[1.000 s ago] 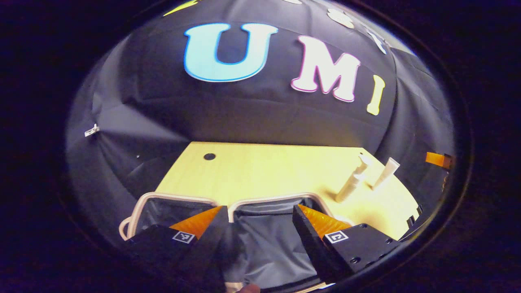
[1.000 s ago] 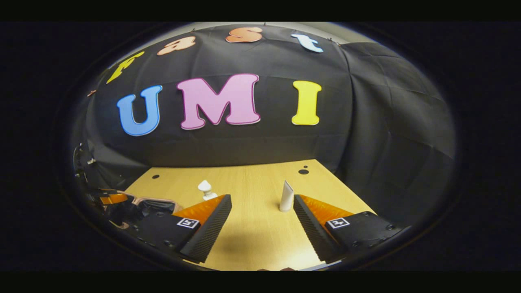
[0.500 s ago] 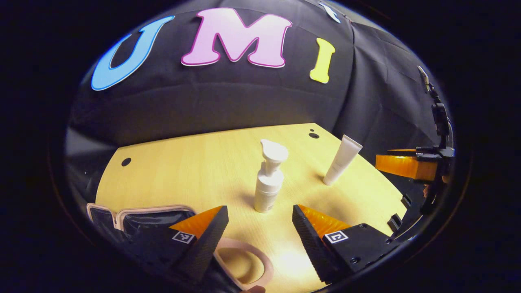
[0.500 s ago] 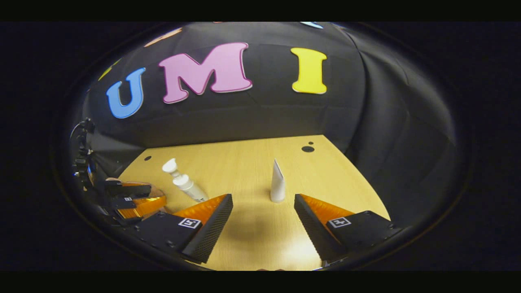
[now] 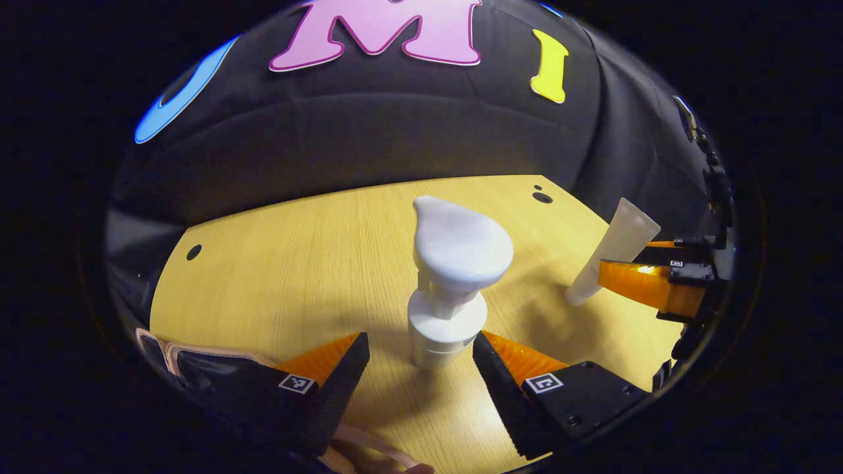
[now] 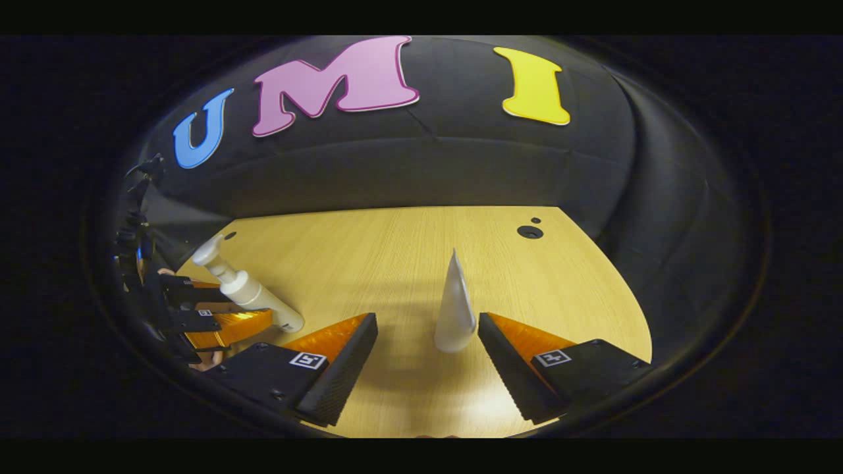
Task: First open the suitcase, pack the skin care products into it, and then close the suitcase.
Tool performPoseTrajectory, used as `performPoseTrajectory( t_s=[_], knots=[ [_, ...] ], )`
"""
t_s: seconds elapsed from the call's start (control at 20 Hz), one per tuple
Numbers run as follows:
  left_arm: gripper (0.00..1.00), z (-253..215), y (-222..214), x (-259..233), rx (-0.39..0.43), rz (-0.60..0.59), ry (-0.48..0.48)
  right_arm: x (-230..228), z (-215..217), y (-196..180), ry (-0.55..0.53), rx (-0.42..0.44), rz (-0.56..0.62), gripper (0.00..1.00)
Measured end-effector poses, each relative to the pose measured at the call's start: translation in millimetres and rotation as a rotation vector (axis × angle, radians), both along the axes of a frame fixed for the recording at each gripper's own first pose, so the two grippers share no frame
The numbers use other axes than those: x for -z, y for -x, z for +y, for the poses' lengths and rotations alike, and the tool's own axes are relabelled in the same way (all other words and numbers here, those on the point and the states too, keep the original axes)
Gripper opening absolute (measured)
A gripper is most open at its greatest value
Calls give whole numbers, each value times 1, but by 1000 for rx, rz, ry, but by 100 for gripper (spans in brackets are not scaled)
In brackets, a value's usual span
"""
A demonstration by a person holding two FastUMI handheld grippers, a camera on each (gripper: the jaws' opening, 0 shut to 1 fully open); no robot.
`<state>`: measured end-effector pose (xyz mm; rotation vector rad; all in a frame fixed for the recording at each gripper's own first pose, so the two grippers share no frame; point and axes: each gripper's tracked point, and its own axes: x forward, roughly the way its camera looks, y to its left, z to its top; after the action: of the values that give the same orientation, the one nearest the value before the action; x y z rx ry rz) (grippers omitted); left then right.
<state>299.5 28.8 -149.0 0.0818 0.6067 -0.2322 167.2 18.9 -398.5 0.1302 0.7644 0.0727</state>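
Note:
A white pump bottle (image 5: 448, 289) stands upright on the wooden table (image 5: 296, 263), just ahead of my left gripper (image 5: 419, 339), which is open with its fingertips either side of the bottle's base and apart from it. A white tube (image 6: 454, 309) stands on its cap between the fingertips of my right gripper (image 6: 428, 322), also open and not touching it. The left gripper view has the tube (image 5: 616, 250) at the right with a right gripper finger (image 5: 642, 283) beside it. The right gripper view has the pump bottle (image 6: 247, 293) at the left. The suitcase's pale rim (image 5: 191, 350) and dark lining sit at lower left.
The black cloth wall closes off the table's far side. Round holes (image 6: 529, 232) mark the tabletop's far right corner, and another hole (image 5: 193, 252) lies at the far left. A pale pink strap (image 5: 375, 441) lies under my left gripper.
My left gripper swung right from over the open suitcase and closed in on the pump bottle. My right gripper moved forward until the tube stood between its fingertips. Both stayed open.

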Motion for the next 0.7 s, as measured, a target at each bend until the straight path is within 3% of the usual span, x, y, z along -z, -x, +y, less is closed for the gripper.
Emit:
performPoseTrajectory(
  t_s=[0.4, 0.45, 0.5, 0.6, 0.65, 0.7],
  knots=[
    [100, -22, -20, 26, 11, 60, -60, 31, -5, -14, -43, 37, 55, 98],
    [94, -20, -23, 23, -4, 51, -72, 36, -6, -13, -37, 39, 67, 98],
    [84, -22, -23, 22, 0, 75, -48, 37, -14, -11, -1, 54, 81, 82],
    [78, -23, -17, 26, -1, 141, -20, 38, -15, -13, -35, 74, 92, 34],
    [74, -20, -12, 28, -11, 175, -13, 38, -14, -10, -47, 76, 110, 39],
    [71, -16, -8, 25, -24, 191, -5, 37, -13, -6, -60, 83, 128, 29]
  ],
)
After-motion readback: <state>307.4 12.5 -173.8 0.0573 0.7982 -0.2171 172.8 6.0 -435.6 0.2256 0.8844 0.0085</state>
